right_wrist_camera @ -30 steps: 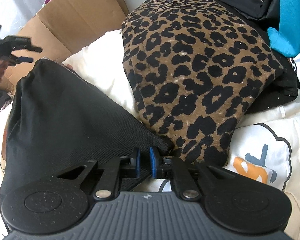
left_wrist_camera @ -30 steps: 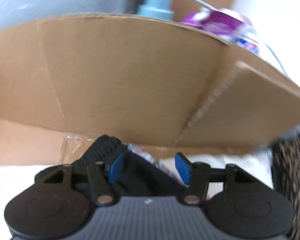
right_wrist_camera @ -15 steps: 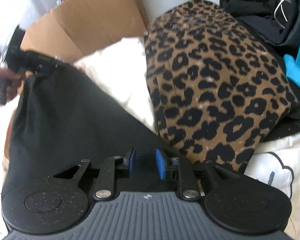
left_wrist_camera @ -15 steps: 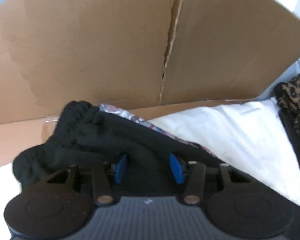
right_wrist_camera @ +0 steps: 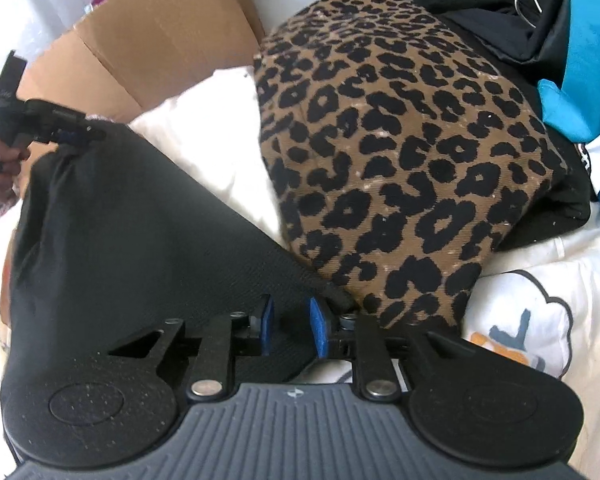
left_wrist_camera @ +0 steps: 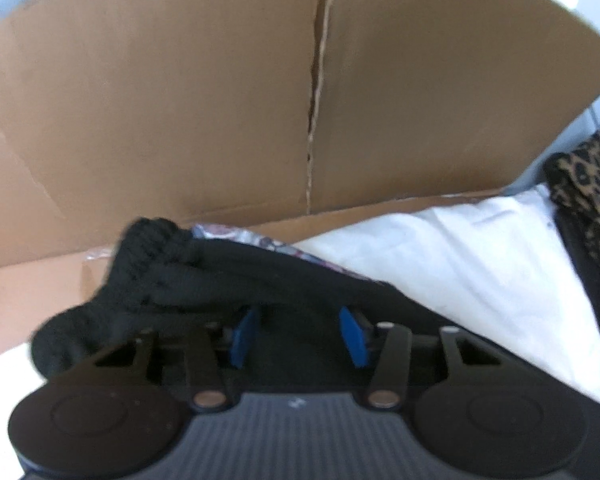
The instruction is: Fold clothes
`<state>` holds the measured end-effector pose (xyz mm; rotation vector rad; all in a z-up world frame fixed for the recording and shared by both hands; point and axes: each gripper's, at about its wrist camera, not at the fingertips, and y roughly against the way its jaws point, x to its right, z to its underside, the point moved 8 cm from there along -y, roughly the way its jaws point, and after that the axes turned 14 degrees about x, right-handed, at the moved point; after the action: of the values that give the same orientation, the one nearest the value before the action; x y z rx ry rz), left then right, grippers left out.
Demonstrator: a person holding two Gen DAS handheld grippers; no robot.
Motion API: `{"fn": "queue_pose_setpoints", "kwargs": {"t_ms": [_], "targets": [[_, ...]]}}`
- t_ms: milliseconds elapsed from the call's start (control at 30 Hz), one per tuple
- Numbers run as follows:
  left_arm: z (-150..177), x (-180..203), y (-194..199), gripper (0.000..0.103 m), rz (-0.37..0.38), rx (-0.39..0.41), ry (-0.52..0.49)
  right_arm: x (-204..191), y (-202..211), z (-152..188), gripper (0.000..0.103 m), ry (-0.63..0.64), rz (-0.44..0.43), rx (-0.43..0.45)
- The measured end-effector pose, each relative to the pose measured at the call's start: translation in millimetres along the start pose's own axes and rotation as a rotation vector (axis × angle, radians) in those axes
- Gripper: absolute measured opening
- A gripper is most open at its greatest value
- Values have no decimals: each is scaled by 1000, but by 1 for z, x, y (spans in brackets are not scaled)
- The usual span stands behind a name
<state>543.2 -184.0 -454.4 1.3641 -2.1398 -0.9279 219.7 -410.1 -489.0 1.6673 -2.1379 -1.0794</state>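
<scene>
A black garment (right_wrist_camera: 132,248) is stretched between my two grippers over a white pillow (right_wrist_camera: 204,148). My left gripper (left_wrist_camera: 298,334) is shut on its bunched ribbed waistband (left_wrist_camera: 152,264), and folds of cloth run in between the blue pads (left_wrist_camera: 242,336). In the right wrist view the left gripper (right_wrist_camera: 74,134) sits at the garment's far left corner, with a hand behind it. My right gripper (right_wrist_camera: 293,326) is shut on the near edge of the garment, its pads a narrow gap apart with black cloth between them.
A brown cardboard box (left_wrist_camera: 260,100) stands close ahead of the left gripper. A leopard-print cushion (right_wrist_camera: 400,168) lies right of the garment. Black and teal clothes (right_wrist_camera: 572,80) are piled at the back right. A white sheet with a cloud print (right_wrist_camera: 520,320) lies at the near right.
The left gripper came down onto the waistband and its pads narrowed on it. The right gripper's pads stand slightly wider than a second ago, and the garment's far corner now hangs from the left gripper.
</scene>
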Motion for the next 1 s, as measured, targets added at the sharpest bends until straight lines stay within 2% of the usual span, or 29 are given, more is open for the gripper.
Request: {"fn": "queue_pose_setpoints", "kwargs": {"t_ms": [67,167,333,467,500,533,567,667,733,800,900,1000], "targets": [[-1,-8,15,51,3,0,-2,-10,0,-2,31,4,-27,14],[0,-23,33,51,-1,-3,-16,-25,1,-4,45,9,-69,35],[15,-59,48,49,-40,-9,21,-52,-2,-7,45,51,-123,50],[41,-73,35,47,-56,-50,6,-74,-11,-2,45,113,-172,25],[47,-76,29,44,-67,-59,-3,-79,-13,0,45,132,-180,16],[53,-79,24,38,-75,-68,0,-79,-16,4,45,162,-174,-2],[59,-83,19,38,-83,-77,4,-80,-19,9,45,192,-169,-21],[66,-82,1,39,-84,-69,0,-76,-25,21,44,269,-143,-72],[64,-81,-5,41,-87,-45,-3,-69,-22,23,44,278,-131,-78],[59,-83,-9,41,-90,-53,22,-62,-20,25,44,287,-114,-88],[51,-85,-2,40,-85,-67,41,-55,-11,31,44,328,-88,-109],[46,-86,17,41,-65,-39,43,-47,-1,38,44,349,-71,-131]]}}
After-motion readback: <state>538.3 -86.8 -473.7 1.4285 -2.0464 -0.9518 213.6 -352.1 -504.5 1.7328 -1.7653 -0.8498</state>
